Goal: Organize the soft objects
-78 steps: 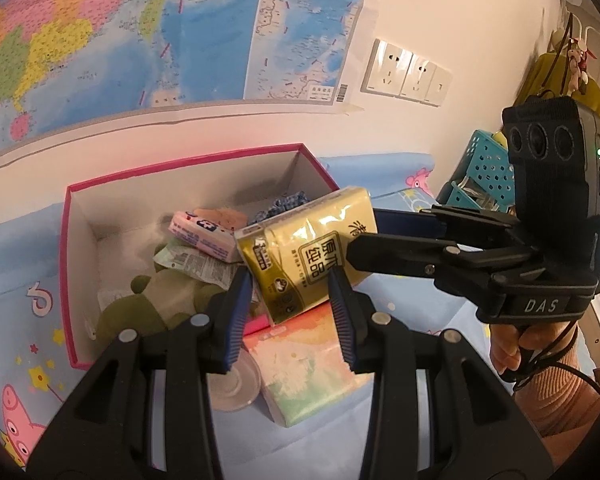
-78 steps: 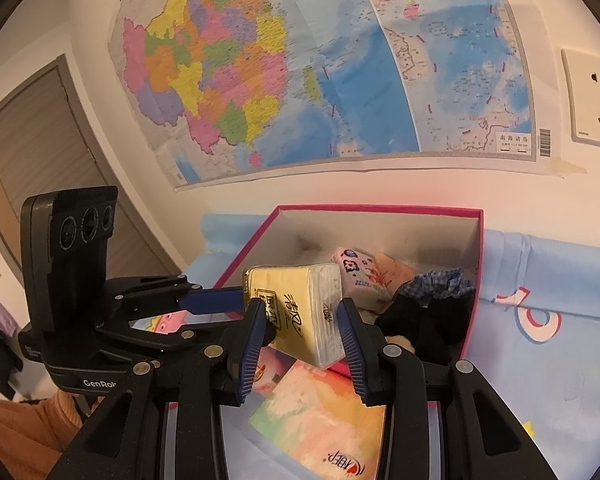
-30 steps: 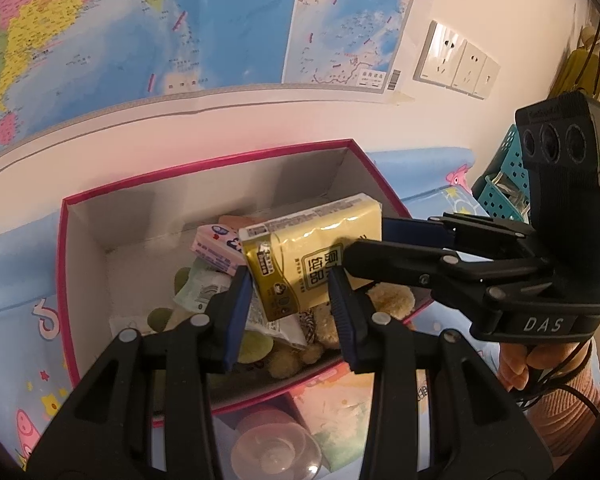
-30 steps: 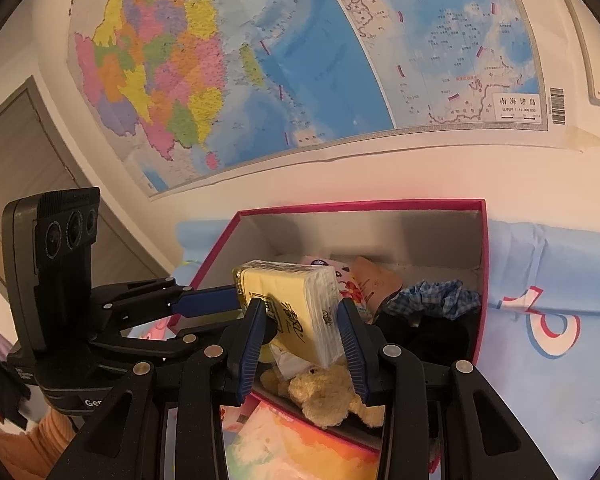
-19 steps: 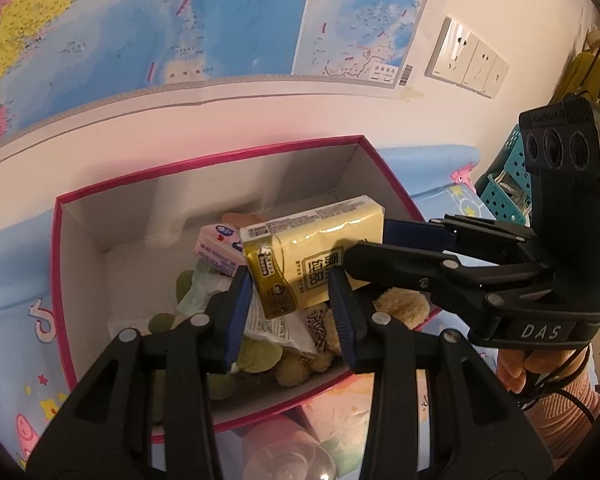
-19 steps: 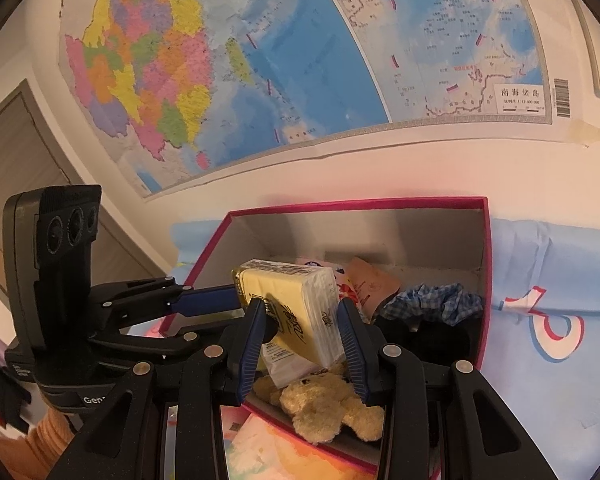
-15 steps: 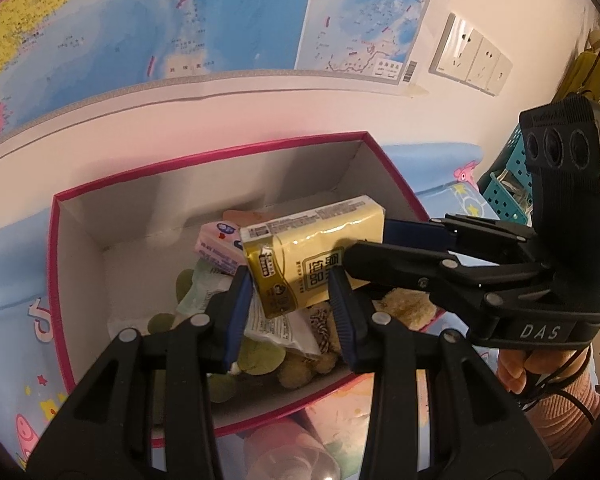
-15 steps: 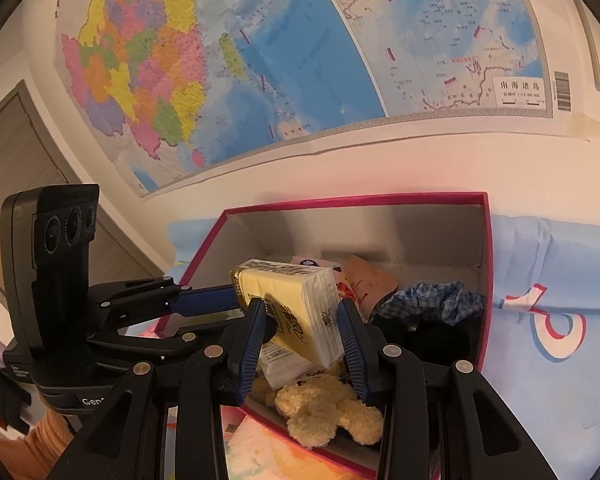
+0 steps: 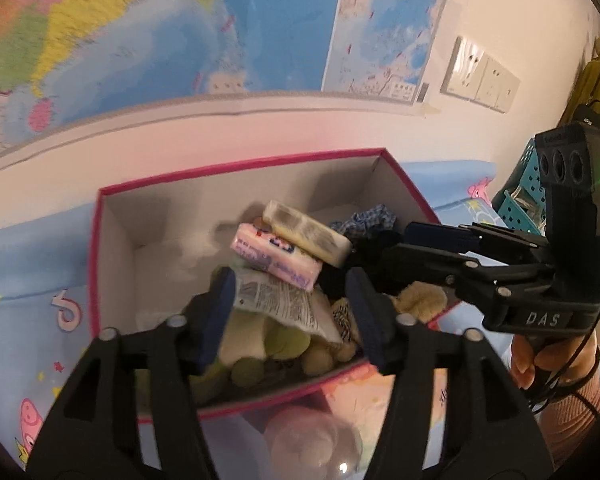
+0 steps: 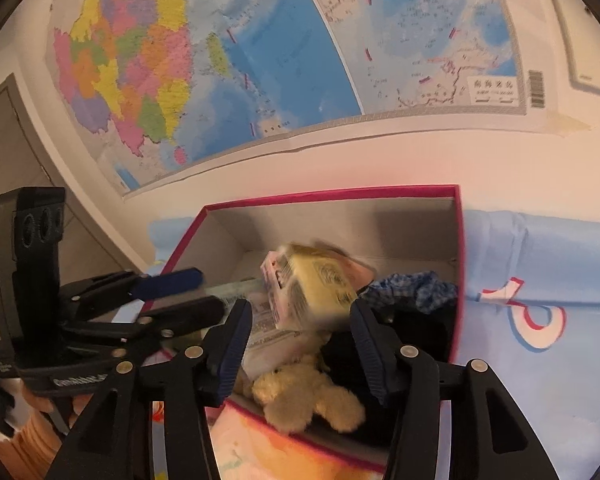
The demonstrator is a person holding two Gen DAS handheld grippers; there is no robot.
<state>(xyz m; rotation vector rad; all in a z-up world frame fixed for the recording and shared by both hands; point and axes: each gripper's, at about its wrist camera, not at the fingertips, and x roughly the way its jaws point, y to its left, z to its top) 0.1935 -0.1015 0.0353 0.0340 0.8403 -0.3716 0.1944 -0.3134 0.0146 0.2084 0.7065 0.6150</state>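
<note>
Though motion-blurred, yellow tissue pack (image 10: 320,288) boxed.

one pink-rimmed box (image 9: 236,165). inside: one yellow tissue pack (image 9: 306,234), one pink tissue pack (image 9: 276,256), one white printed packet (image 9: 276,300), one tan plush toy (image 10: 308,400), one green plush toy (image 9: 260,344), one blue checked cloth (image 10: 416,285). two grippers.
</note>
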